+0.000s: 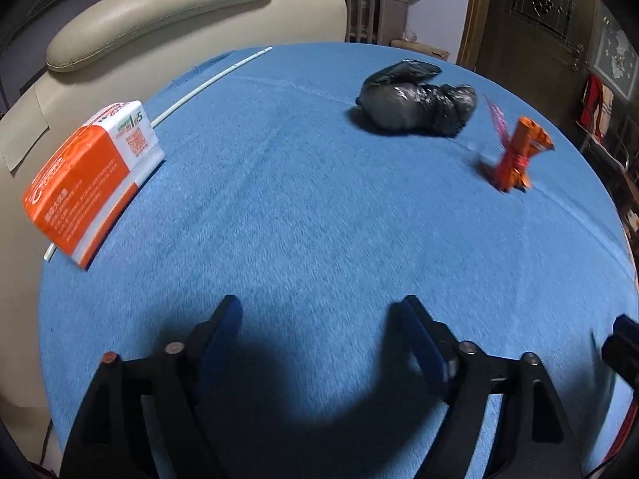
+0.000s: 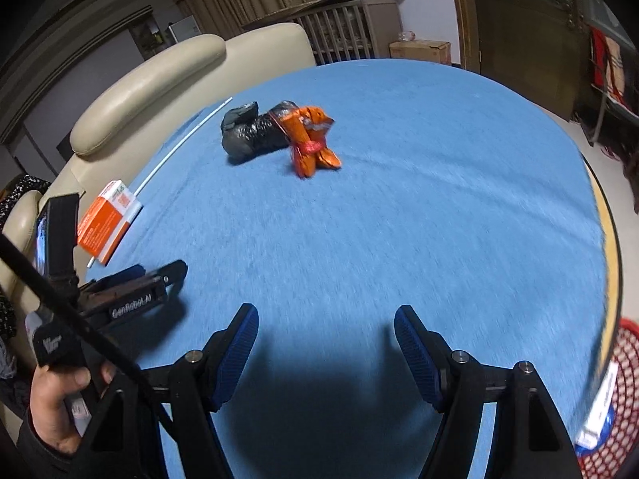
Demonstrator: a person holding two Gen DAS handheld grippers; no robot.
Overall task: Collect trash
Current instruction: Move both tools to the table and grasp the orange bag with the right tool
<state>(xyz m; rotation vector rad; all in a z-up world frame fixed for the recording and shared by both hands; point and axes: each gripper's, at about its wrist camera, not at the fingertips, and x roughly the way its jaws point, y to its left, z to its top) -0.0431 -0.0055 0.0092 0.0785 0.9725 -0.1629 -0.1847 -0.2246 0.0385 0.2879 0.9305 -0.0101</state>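
Observation:
On the blue tablecloth [image 1: 303,199] lie a crumpled black plastic bag [image 1: 415,99], an orange wrapper tied with red ribbon [image 1: 517,155] and an orange-and-white packet [image 1: 92,175]. In the right wrist view the black bag [image 2: 251,131] sits behind the orange wrapper [image 2: 311,143], and the packet [image 2: 108,219] lies at the left edge. My left gripper [image 1: 319,311] is open and empty over the near cloth. My right gripper [image 2: 325,319] is open and empty too. The left gripper also shows in the right wrist view [image 2: 159,275], held by a hand.
A thin white rod [image 1: 207,84] lies along the table's left edge. A beige leather chair [image 1: 159,12] stands behind the table. A red mesh basket [image 2: 615,399] with a white item inside sits beyond the table's right edge. A cardboard box [image 2: 419,52] stands far back.

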